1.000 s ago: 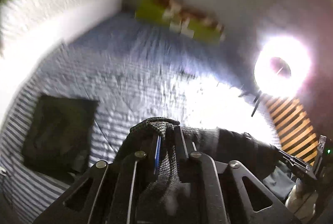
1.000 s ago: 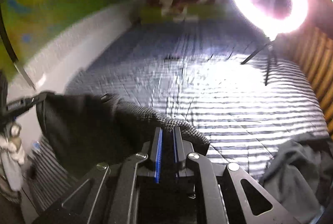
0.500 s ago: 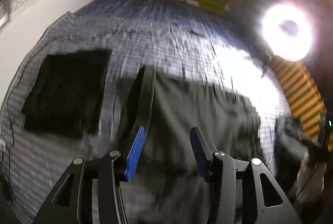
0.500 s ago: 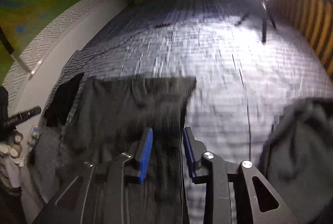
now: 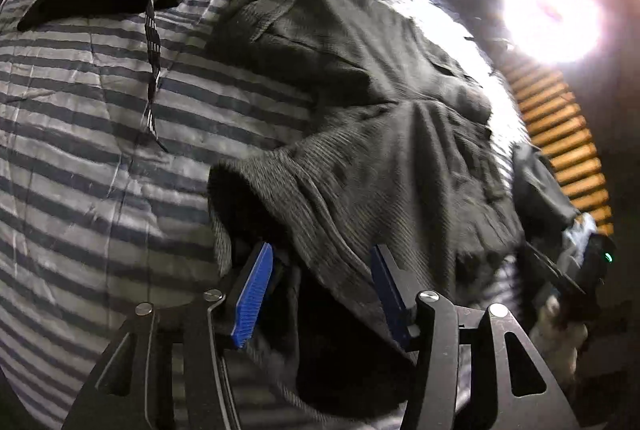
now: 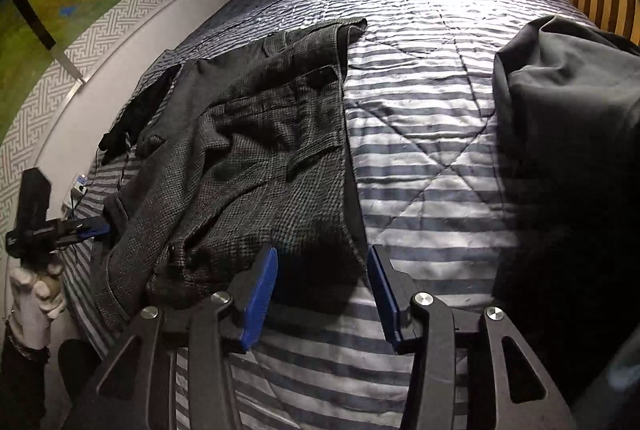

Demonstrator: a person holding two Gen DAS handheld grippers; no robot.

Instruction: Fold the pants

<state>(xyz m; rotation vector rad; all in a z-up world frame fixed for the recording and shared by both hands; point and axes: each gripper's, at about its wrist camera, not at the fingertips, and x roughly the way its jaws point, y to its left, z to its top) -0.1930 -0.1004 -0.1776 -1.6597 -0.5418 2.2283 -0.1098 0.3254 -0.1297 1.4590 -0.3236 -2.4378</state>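
Pants [image 5: 360,78] lie rumpled on a striped bedspread [image 5: 92,158], both grippers over the near edge; the left gripper [image 5: 320,286] and right gripper [image 6: 322,282], jaws just opening, stand apart, pressing no cloth.

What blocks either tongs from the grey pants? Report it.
Nothing visible does. The grey pants lie crumpled on the striped quilt, fabric directly between the open left tongs and at the open right tongs.
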